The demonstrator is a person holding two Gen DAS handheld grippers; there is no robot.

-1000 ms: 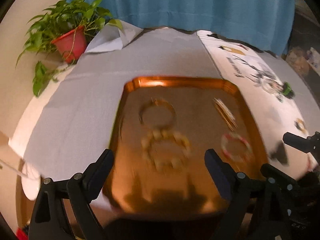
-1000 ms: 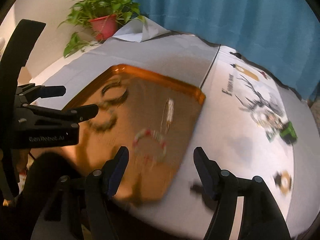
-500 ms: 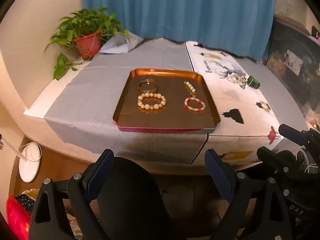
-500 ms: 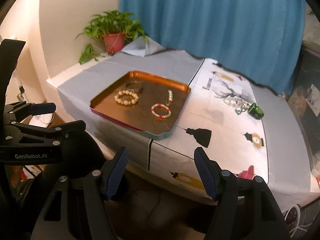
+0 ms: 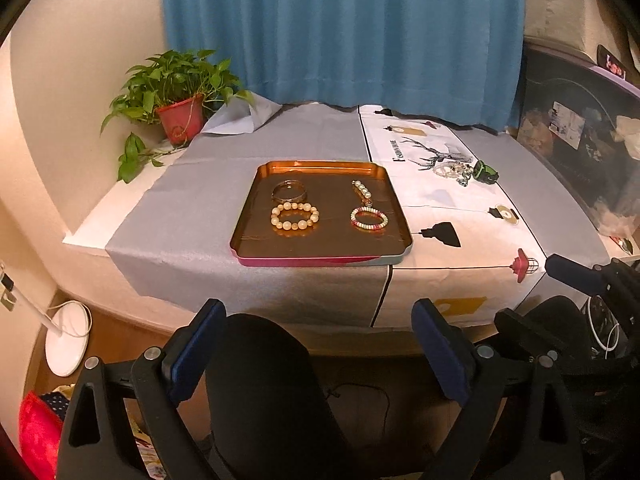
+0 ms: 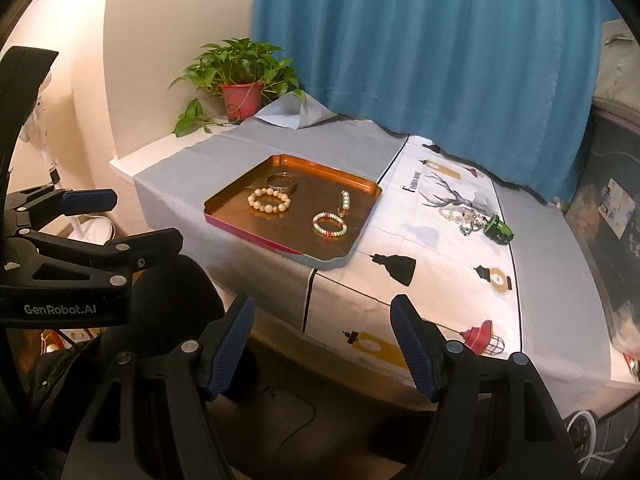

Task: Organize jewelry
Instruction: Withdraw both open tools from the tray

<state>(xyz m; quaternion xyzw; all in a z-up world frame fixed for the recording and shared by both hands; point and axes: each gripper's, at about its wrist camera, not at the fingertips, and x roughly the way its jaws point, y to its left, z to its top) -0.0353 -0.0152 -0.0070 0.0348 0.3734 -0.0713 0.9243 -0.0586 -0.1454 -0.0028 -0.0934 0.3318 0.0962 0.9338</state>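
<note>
tray holding 4 pieces, tangled pile indistinct

My left gripper and right gripper were matte black plastic frames with silver screw heads and ribbed dark-blue pads, and the left one's side carried white "GenRobot.AI" lettering.

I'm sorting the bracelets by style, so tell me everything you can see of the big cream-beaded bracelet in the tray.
The cream bead bracelet is a closed ring of large, round, glossy beads, pearl-like or pale stone in look. It lies flat on the floor of the copper-coloured tray, in its left half. A metal bangle sits just behind it, very close; whether they touch is unclear. No tongs are near it.
</note>
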